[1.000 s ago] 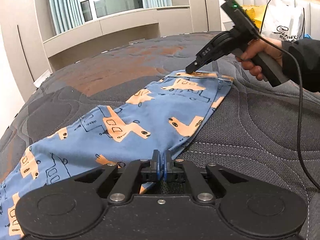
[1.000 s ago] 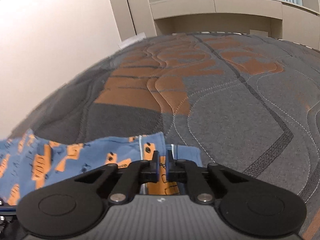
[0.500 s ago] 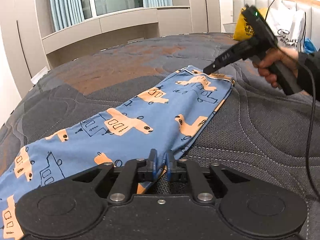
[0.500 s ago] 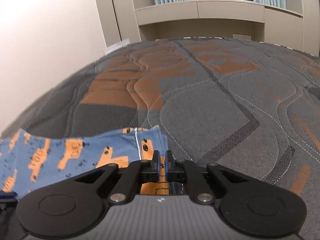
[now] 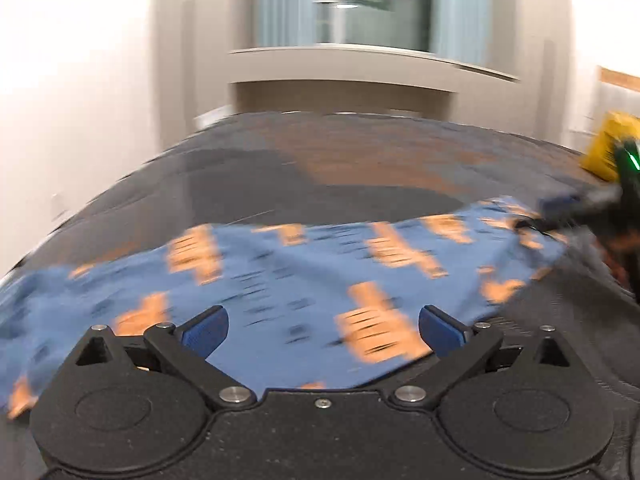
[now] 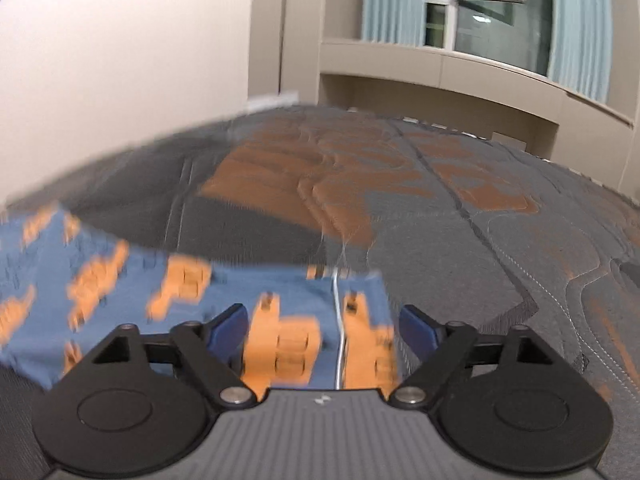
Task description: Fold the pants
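Grey quilted bedding with orange patches covers the bed (image 5: 360, 160), with a pale wall to the left and a curtained window (image 6: 480, 20) beyond. Blue pants (image 5: 280, 280) printed with orange shapes lie stretched flat across the bed — blurred in the left wrist view. Over them the left claw (image 5: 322, 326) stands wide open, its blue fingertips (image 5: 204, 328) well apart and holding nothing. Farther right, the right claw (image 6: 322, 330) is likewise spread wide and empty — the pants' end with its white seam (image 6: 340, 320) lies between its fingers.
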A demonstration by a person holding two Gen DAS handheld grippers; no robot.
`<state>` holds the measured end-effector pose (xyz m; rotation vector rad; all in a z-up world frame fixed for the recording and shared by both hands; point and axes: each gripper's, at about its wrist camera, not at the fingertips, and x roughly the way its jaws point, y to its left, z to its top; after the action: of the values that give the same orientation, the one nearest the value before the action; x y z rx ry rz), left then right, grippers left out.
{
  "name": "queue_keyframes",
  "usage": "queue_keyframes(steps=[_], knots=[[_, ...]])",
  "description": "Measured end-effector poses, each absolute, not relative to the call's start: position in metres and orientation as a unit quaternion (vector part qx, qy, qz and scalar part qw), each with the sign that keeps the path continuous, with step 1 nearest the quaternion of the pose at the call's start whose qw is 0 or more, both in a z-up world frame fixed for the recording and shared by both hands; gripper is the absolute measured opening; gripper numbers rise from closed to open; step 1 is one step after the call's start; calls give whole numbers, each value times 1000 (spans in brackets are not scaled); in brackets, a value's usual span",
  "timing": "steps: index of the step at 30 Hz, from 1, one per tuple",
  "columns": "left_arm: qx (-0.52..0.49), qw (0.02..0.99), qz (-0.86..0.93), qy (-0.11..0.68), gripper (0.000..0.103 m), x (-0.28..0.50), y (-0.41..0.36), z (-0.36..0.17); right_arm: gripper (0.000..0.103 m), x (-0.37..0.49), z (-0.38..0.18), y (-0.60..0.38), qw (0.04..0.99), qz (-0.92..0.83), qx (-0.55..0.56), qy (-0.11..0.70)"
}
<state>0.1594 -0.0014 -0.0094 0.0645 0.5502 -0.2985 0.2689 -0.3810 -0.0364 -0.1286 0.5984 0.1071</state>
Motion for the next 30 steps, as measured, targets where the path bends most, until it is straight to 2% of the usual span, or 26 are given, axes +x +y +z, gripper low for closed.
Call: queue_keyframes(steps=[2,7,11,17,18,19,22,23,24,25,26,27,30], knots=[[17,956,-106,273,102,153,24,-10,93,271,-50,-374,944,24,-114,308],[-16,966,-7,258,102,131,99,-6,94,265,-35,-356,954,-3,-123,274],[-51,965,64,250,102,122,156,-6,103,268,-13,-307,961,74,-110,244],[-99,961,102,237,102,130,212,-9,101,320,-9,-197,930,250,-48,263],[-106,962,99,233,100,132,217,-10,93,331,-12,-177,922,275,-48,267],[-115,961,95,233,92,136,223,-11,83,340,-15,-158,915,295,-48,272],[-139,958,86,237,74,147,231,-17,64,367,-21,-110,902,315,-44,293],[-144,956,87,239,71,151,234,-20,62,378,-24,-95,900,313,-49,299],[-148,955,89,242,59,155,238,-23,56,385,-27,-86,899,311,-53,304],[-152,953,90,246,37,159,242,-26,42,394,-30,-79,896,312,-52,312],[-158,951,86,252,27,163,245,-29,31,400,-33,-72,891,318,-48,319],[-167,949,80,256,22,165,248,-33,12,402,-35,-67,888,320,-47,326],[-175,949,75,250,22,167,253,-37,8,404,-37,-62,895,304,-65,320]])
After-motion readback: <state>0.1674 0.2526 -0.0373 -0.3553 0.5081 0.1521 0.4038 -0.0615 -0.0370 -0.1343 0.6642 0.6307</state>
